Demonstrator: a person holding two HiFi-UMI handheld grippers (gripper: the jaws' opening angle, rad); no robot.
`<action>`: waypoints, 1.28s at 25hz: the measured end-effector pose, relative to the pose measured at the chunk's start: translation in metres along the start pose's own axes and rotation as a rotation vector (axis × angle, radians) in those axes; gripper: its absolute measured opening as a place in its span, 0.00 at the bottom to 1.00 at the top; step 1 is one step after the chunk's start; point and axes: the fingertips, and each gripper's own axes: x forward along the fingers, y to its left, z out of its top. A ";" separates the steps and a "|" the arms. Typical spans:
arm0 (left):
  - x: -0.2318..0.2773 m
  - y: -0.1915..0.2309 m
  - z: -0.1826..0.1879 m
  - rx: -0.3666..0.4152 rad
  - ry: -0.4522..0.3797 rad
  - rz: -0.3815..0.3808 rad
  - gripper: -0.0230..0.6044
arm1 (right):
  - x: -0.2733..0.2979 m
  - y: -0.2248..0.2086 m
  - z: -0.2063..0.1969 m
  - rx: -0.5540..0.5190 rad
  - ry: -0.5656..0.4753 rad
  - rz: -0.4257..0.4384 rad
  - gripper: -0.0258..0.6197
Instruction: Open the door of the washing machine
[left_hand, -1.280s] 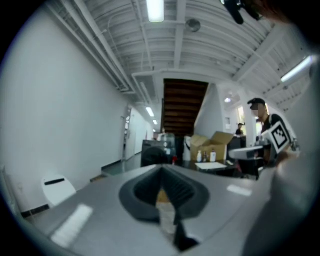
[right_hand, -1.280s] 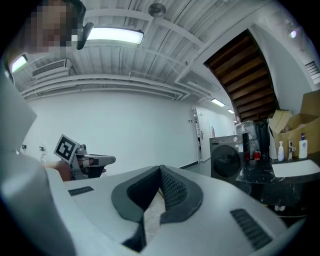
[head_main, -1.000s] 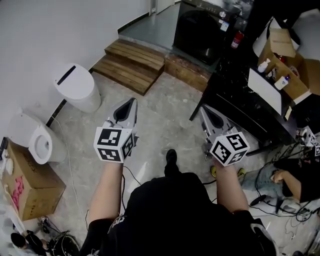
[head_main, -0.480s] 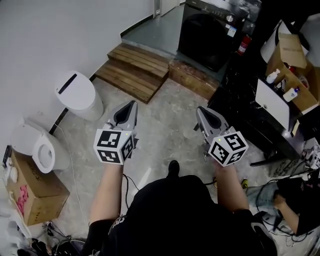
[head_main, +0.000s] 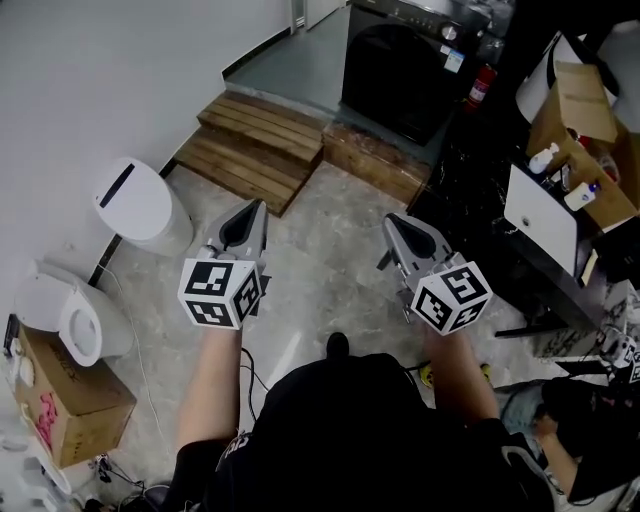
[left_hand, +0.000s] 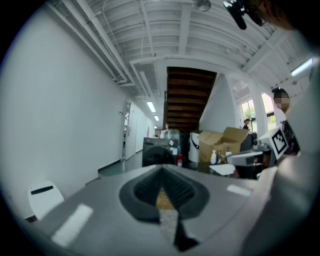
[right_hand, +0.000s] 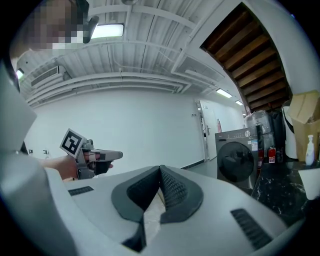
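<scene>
I am holding the left gripper and right gripper level before me, both pressed together and gripping nothing. The washer is standing well ahead, past the steps, with its door closed. I judge this is the approach, so I should be minding the steps and parting one gripper only near the door's edge.

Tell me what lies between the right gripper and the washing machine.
Head view: bare floor, then a low wooden step before the washing machine; nothing else stands ahead of the right gripper.
</scene>
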 end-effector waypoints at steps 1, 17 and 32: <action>0.009 -0.001 0.001 -0.001 0.000 -0.002 0.05 | 0.001 -0.008 0.001 -0.001 -0.001 0.000 0.03; 0.103 -0.027 0.007 -0.032 -0.030 -0.069 0.05 | 0.006 -0.081 0.000 -0.006 0.041 -0.041 0.03; 0.243 0.042 0.033 -0.016 -0.037 -0.132 0.05 | 0.127 -0.160 0.025 -0.005 0.050 -0.084 0.03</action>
